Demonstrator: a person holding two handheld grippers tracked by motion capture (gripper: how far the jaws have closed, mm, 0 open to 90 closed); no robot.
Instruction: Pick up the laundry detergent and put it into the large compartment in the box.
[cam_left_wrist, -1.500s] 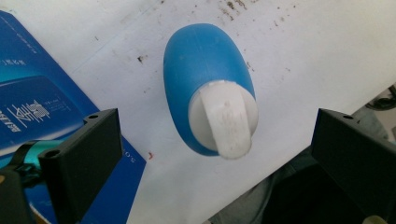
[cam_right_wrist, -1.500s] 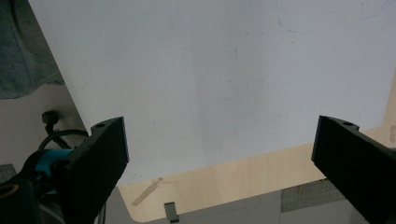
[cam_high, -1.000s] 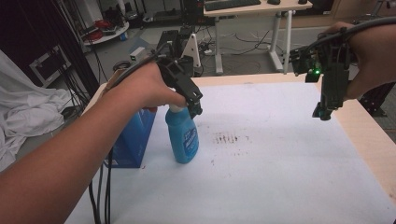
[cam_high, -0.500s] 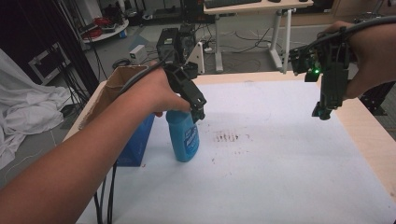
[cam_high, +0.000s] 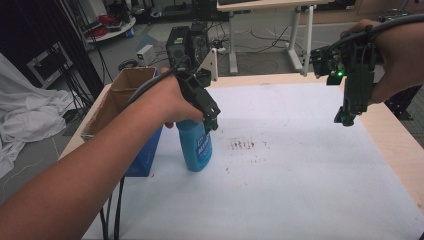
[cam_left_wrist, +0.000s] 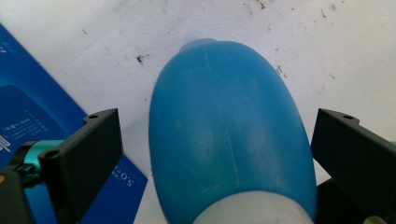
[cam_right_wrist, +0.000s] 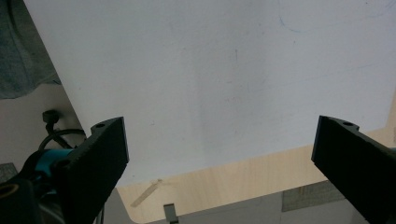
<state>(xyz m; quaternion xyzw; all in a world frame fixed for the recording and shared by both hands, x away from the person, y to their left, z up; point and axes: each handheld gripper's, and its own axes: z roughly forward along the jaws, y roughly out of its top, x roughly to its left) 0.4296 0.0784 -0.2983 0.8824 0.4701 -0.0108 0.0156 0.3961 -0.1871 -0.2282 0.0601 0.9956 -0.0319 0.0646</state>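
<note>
Your left gripper (cam_left_wrist: 215, 154) is spread wide around the blue bottle (cam_left_wrist: 229, 126), with gaps on both sides. Close off-centre and you could tip it toward the blue box (cam_high: 145, 150) just beside it. Your right gripper (cam_right_wrist: 219, 154) hangs spread and empty.

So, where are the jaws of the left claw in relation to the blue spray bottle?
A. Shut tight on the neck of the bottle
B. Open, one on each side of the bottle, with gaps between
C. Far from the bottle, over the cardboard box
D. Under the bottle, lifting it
B: in the left gripper view the left claw has its jaws spread on either side of the blue spray bottle, with white table showing in the gaps.
</note>
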